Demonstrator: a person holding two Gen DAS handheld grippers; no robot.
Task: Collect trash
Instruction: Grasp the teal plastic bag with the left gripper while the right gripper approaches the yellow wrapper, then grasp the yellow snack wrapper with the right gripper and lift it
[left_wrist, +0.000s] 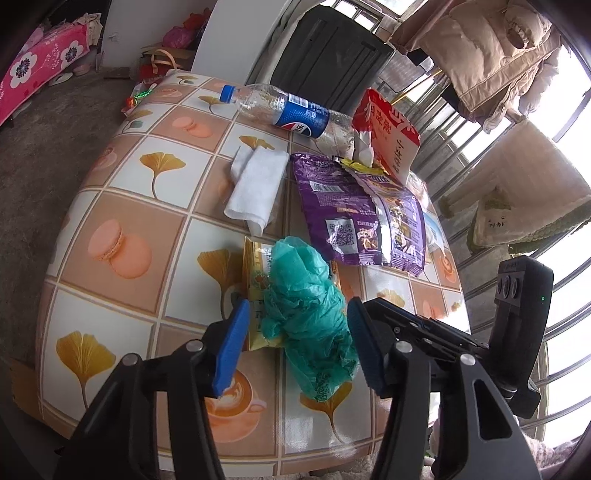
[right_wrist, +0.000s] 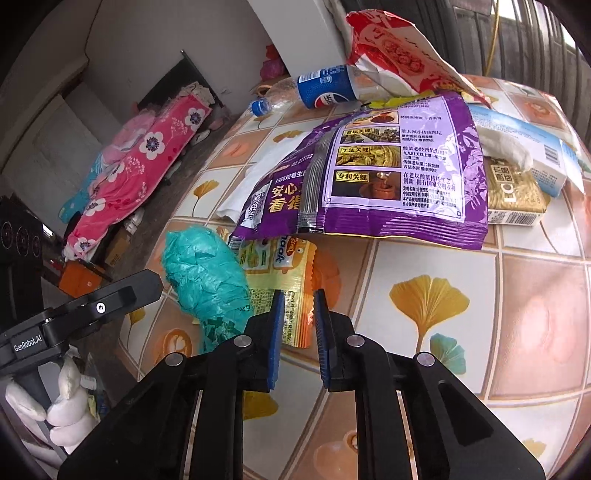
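Two grippers: both low over the table (left_wrist: 122, 206)
Left gripper (left_wrist: 293, 325): jaws apart, straddling the crumpled green bag (left_wrist: 306, 306), not visibly pinching
Right gripper (right_wrist: 298, 306): jaws nearly closed around the yellow wrapper (right_wrist: 284, 280) edge; grip unclear
Risk: wrapper's partly under the bag, so lifting could drag both or slip

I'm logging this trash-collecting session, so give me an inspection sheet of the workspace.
Surface: table with ginkgo-and-macaron patterned cloth.
Job's things: crumpled teal plastic bag on yellow snack wrapper; purple foil packet; clear blue-labelled plastic bottle; red-and-white packet; white folded tissue; gold carton.
Clutter: nothing seen.
Grippers: left gripper straddles the teal bag; right gripper, narrow gap, at the wrapper's edge.
Cables: nothing seen.
Surroundings: pink floral bedding, hanging beige jacket.
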